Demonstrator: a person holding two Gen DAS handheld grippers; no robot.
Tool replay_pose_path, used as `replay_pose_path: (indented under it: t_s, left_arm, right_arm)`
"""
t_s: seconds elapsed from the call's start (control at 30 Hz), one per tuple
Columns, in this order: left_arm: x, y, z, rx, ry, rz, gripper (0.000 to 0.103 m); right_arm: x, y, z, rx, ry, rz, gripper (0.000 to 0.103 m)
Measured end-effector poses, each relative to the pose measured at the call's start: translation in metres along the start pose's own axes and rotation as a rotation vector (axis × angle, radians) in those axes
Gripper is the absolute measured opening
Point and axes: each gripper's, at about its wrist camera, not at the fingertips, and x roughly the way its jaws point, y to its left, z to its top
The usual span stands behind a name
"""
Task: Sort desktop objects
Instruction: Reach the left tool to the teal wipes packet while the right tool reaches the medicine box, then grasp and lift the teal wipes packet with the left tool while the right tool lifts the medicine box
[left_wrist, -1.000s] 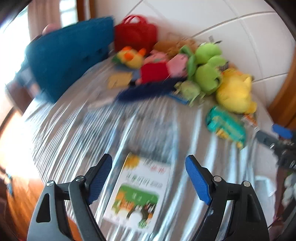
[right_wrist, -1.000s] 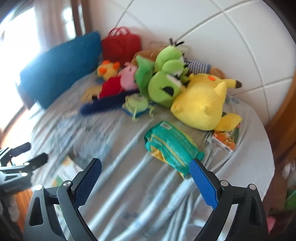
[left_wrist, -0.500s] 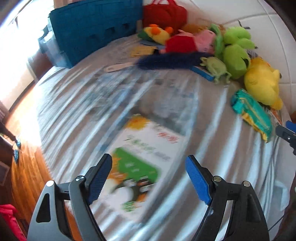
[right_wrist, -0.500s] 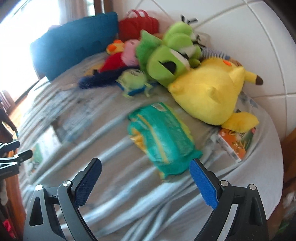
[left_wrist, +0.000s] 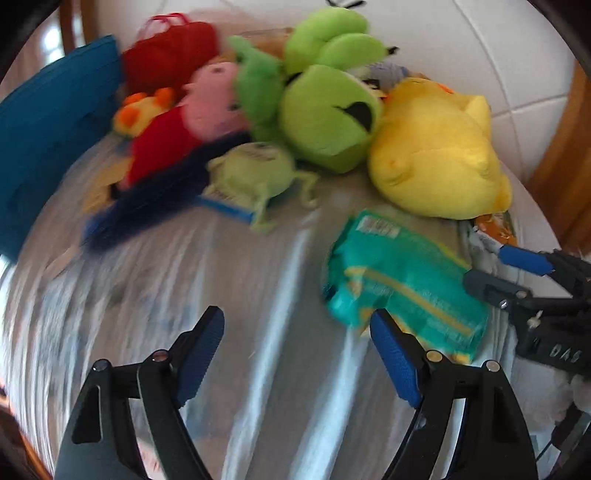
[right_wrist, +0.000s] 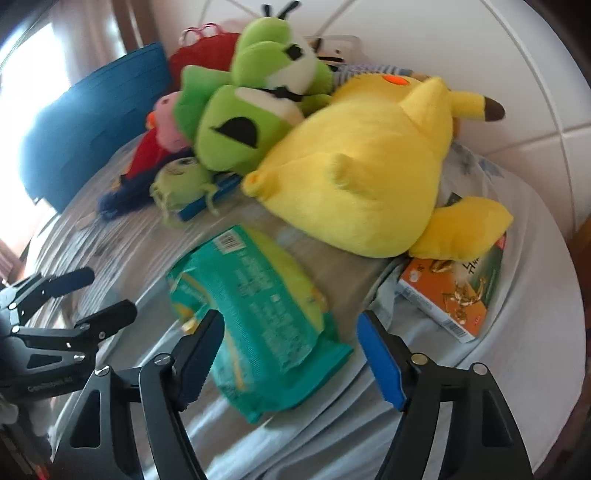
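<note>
A teal and yellow packet (right_wrist: 258, 295) lies flat on the striped cloth (left_wrist: 184, 277). My right gripper (right_wrist: 290, 332) straddles its near end. The jaws are closing, with the packet between them and a gap still showing at the right pad, so it is not gripped. My left gripper (left_wrist: 295, 339) hovers open over bare cloth just left of the packet (left_wrist: 402, 284), holding nothing. Each gripper shows in the other's view: the right gripper (left_wrist: 487, 266) at the packet's far side, the left gripper (right_wrist: 110, 291) at the left edge.
Plush toys crowd the back by the wall: a yellow plush (right_wrist: 351, 184), a green plush (right_wrist: 236, 129), a small green plush (right_wrist: 181, 181) and a pink and red plush (left_wrist: 192, 118). An orange box (right_wrist: 454, 295) lies under the yellow plush's foot. A blue cushion (left_wrist: 48, 129) and a red bag (left_wrist: 170, 51) stand at the back left.
The left gripper swung from over the picture book to beside the teal packet. The right gripper came down over the packet and its jaws narrowed.
</note>
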Motion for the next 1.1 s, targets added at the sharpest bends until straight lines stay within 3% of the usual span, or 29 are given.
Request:
replay_pose_path:
  t_s: [0.2, 0.37, 0.5, 0.57, 0.6, 0.67, 0.73, 0.8, 0.83, 0.93, 1.0, 1.07, 1.1]
  left_arm:
    - [0.022, -0.012, 0.02, 0.066, 0.029, -0.055, 0.081]
    - [0.02, -0.028, 0.042, 0.075, 0.022, -0.095, 0.082]
    - [0.046, -0.047, 0.049, 0.115, 0.083, -0.058, 0.083]
    - [0.057, -0.052, 0.052, 0.121, 0.099, -0.044, 0.1]
    - [0.063, -0.053, 0.053, 0.124, 0.101, -0.036, 0.103]
    - [0.073, -0.056, 0.057, 0.124, 0.111, -0.049, 0.103]
    - [0.081, -0.059, 0.057, 0.13, 0.122, -0.058, 0.103]
    - [0.086, -0.06, 0.055, 0.123, 0.133, -0.084, 0.1]
    - [0.087, -0.06, 0.054, 0.114, 0.134, -0.105, 0.092]
    - [0.083, -0.066, 0.05, 0.129, 0.122, -0.125, 0.088]
    - [0.08, -0.067, 0.048, 0.131, 0.11, -0.132, 0.083]
    - [0.077, -0.066, 0.046, 0.129, 0.098, -0.139, 0.076]
    - [0.076, -0.065, 0.047, 0.125, 0.093, -0.139, 0.074]
  right_arm:
    - [-0.001, -0.026, 0.002, 0.096, -0.007, -0.054, 0.055]
    - [-0.011, -0.071, 0.005, 0.231, -0.012, -0.143, 0.055]
    - [-0.01, -0.095, 0.014, 0.299, -0.024, -0.188, 0.06]
    - [-0.006, -0.106, 0.02, 0.321, -0.028, -0.215, 0.062]
    - [-0.004, -0.111, 0.022, 0.332, -0.031, -0.222, 0.064]
    - [-0.001, -0.123, 0.026, 0.366, -0.045, -0.22, 0.073]
    - [0.0, -0.134, 0.034, 0.398, -0.075, -0.21, 0.074]
    - [0.004, -0.141, 0.043, 0.411, -0.09, -0.199, 0.074]
    - [0.009, -0.143, 0.047, 0.411, -0.086, -0.194, 0.074]
    - [0.033, -0.145, 0.057, 0.416, -0.056, -0.167, 0.071]
    - [0.045, -0.146, 0.056, 0.419, -0.049, -0.144, 0.065]
    - [0.044, -0.145, 0.055, 0.405, -0.059, -0.142, 0.045]
    - [0.042, -0.144, 0.054, 0.405, -0.058, -0.134, 0.044]
